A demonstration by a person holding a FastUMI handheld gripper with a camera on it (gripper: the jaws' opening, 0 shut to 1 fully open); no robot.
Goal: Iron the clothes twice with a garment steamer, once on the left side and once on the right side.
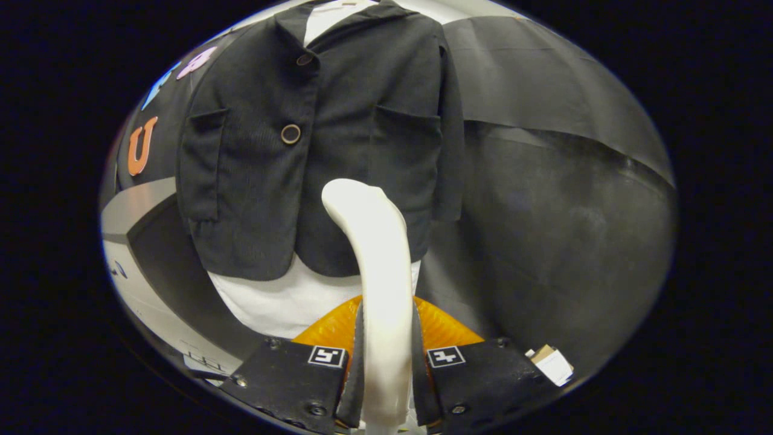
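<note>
Steamer is what we are finding clamped in the gripper: both fingers are pressing on the sides of its white body, which is running straight ahead from between them and curving at the top toward the garment. We are recording the jacket, dark and buttoned, hanging upright over a white underlayer directly ahead of the fingers and a little to their left. The steamer's long axis is standing near vertical, in line with the jacket's button placket, and its head is showing against the lower hem area, right of the buttons. Whether the head is touching the cloth we cannot tell; depth is not readable here. An orange disc-like part is lying just beyond the fingers, behind the steamer's body. We are judging that neither pass can be confirmed from this position. The coming move turns on a sideways shift: the jacket's panel with the left pocket lies further across than the one with the right pocket.
</note>
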